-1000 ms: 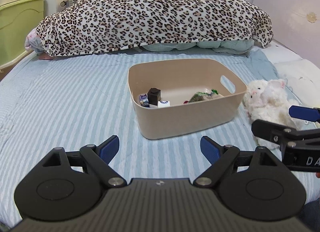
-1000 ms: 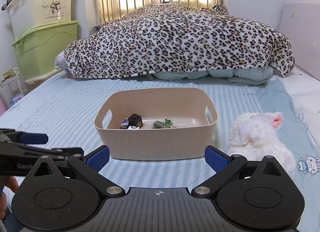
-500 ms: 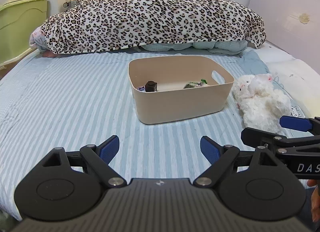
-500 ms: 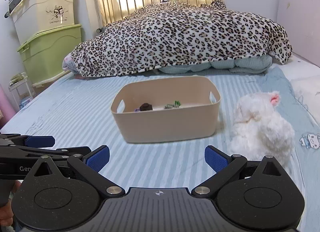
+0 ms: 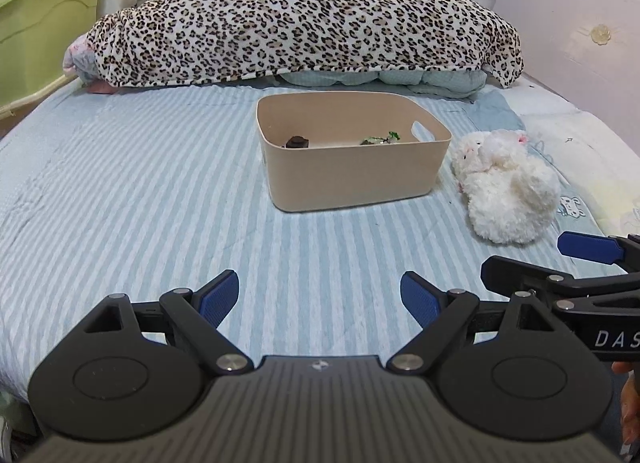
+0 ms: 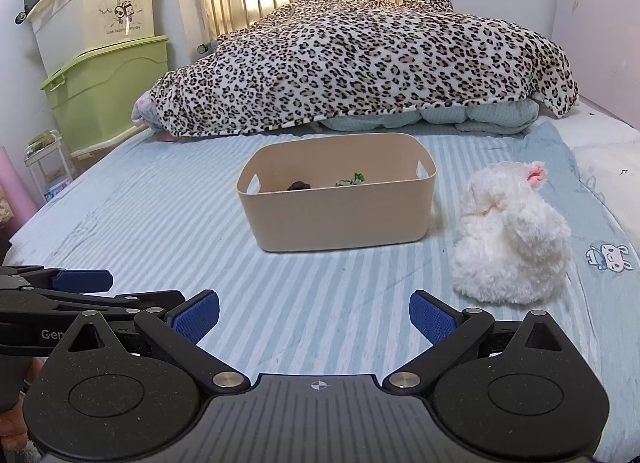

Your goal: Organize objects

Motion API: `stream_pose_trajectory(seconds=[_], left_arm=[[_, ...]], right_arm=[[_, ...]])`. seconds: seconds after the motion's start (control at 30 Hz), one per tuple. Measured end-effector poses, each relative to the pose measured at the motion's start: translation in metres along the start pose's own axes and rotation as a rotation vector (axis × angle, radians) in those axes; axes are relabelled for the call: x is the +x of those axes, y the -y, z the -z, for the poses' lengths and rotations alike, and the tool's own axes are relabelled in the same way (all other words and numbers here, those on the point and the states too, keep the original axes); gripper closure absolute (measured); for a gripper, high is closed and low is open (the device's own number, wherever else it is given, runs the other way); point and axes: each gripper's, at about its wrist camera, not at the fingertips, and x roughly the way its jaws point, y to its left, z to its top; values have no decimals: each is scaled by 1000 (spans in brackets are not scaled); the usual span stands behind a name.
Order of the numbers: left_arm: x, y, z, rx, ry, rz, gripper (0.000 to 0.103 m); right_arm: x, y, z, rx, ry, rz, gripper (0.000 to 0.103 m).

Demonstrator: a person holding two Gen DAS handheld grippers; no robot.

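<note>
A beige plastic bin (image 5: 352, 171) (image 6: 340, 219) stands on the striped blue bed sheet. Inside it I see a dark block (image 5: 297, 141) (image 6: 300, 185) and a green-and-white item (image 5: 380, 139) (image 6: 351, 180); the rest of its floor is hidden by the near wall. A white plush toy (image 5: 508, 187) (image 6: 512, 239) lies on the sheet to the right of the bin. My left gripper (image 5: 320, 297) is open and empty, well short of the bin. My right gripper (image 6: 314, 315) is open and empty, also short of the bin.
A leopard-print blanket (image 5: 304, 19) (image 6: 368, 67) is heaped behind the bin. Green and cream storage boxes (image 6: 100, 63) stand at the left beside the bed. A pale headboard panel (image 5: 568, 43) runs along the right. The right gripper shows in the left wrist view (image 5: 568, 279).
Both grippers have pulled back from the bin, which now looks smaller and farther away. Both stay open and empty. Nothing on the bed has moved.
</note>
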Motion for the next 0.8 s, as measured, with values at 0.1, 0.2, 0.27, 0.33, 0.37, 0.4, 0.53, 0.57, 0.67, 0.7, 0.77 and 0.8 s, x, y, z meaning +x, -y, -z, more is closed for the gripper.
stream_pose_trajectory(seconds=[0.1,0.2,0.27,0.33,0.37,0.4,0.53,0.57,0.67,0.7,0.77,0.8], left_arm=[[-5,1,4,-3,-12,0,15],[-11,2,7,-1,-11,4,15],[-15,4,8,-2,-13,5,15],[-18,6,9,-4,-13,5,15],[-19,6,9,-4,-12,5,15],[-21,7,10,-4,-12,5,15],[-25,9,10,-1,-13,9,15],[-26,10,10,1,-12,11,15],[-29,11,10,5,-12,12,15],[-30,11,10,5,-11,12,15],[-31,12,9,5,-10,11,15],[-31,12,9,6,-9,10,15]], right_arm=[[-7,-4,4,-6,-3,-1,0],[-14,-3,7,0,-9,-6,0],[-19,-4,8,-3,-9,-4,0],[-23,-5,8,-8,-6,1,0],[-25,-5,9,-9,-4,5,0],[-27,-6,9,-10,-3,8,0],[-33,-5,9,-6,-4,10,0],[-35,-5,9,-4,-5,9,0],[-37,-5,9,2,-8,6,0],[-38,-4,9,4,-9,4,0],[-38,-4,9,6,-9,5,0],[-38,-4,9,6,-9,6,0]])
